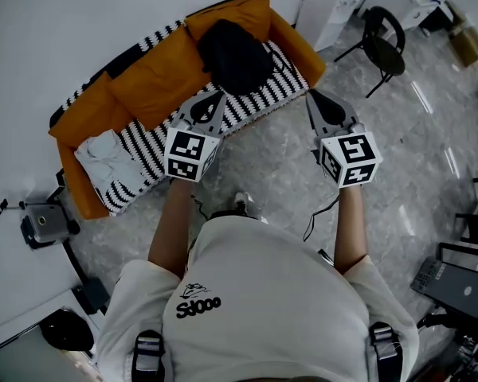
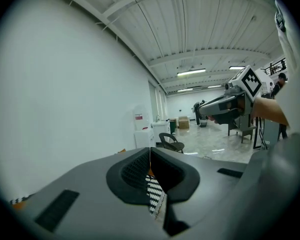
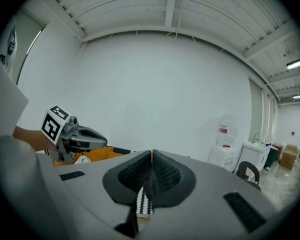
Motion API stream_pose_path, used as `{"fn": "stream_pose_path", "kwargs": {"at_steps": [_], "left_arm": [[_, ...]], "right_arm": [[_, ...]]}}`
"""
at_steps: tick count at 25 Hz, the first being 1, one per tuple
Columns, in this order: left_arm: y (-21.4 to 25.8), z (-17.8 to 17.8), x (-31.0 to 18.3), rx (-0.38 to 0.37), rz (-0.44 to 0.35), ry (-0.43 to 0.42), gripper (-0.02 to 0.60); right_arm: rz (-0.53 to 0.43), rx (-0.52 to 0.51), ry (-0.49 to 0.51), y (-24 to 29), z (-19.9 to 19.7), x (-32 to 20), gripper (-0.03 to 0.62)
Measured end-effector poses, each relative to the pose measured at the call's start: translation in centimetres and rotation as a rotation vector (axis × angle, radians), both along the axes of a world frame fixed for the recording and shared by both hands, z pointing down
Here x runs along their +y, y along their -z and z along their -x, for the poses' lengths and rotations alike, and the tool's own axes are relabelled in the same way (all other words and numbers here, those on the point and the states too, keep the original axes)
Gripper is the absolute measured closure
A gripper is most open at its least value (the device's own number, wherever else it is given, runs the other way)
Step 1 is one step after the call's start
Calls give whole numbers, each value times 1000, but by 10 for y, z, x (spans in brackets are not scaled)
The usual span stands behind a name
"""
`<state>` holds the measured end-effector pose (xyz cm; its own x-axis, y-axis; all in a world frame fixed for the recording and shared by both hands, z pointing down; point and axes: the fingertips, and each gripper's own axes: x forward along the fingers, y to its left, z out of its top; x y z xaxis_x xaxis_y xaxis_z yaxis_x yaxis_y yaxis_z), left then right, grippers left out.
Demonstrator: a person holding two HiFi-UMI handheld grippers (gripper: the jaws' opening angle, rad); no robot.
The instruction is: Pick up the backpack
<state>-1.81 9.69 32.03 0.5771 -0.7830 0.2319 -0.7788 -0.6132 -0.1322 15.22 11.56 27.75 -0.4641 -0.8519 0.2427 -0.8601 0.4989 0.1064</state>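
Fingers: left gripper (image 1: 217,98) pressed together, nothing between them. Right gripper (image 1: 313,96) the same, empty. Both point toward the sofa (image 1: 155,82).

Backpack (image 1: 235,54): black, on the striped seat at the sofa's right end, against the orange backrest, untouched. It lies ahead of the 2 grippers and between their lines, nearer the left one's tips, just right of its heading. Long axis appears to run from backrest to seat edge.

Judgement: fingers must spread before any grasp.
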Motion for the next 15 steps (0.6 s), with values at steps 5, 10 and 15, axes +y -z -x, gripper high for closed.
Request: {"fn": "stream_pose_path", "kwargs": {"at_steps": [5,10,15], "left_arm": [[-9,11,-39,4,5,-7,560],[-15,20,-75,12,6,-16,560],[-20,32,-104,18,14,-18,558]], "right_arm": [[8,16,-6,-9,11,-38,557],[15,22,-19,-14,19,-73,557],[38,34,-22,-24,30,-104,557]]}}
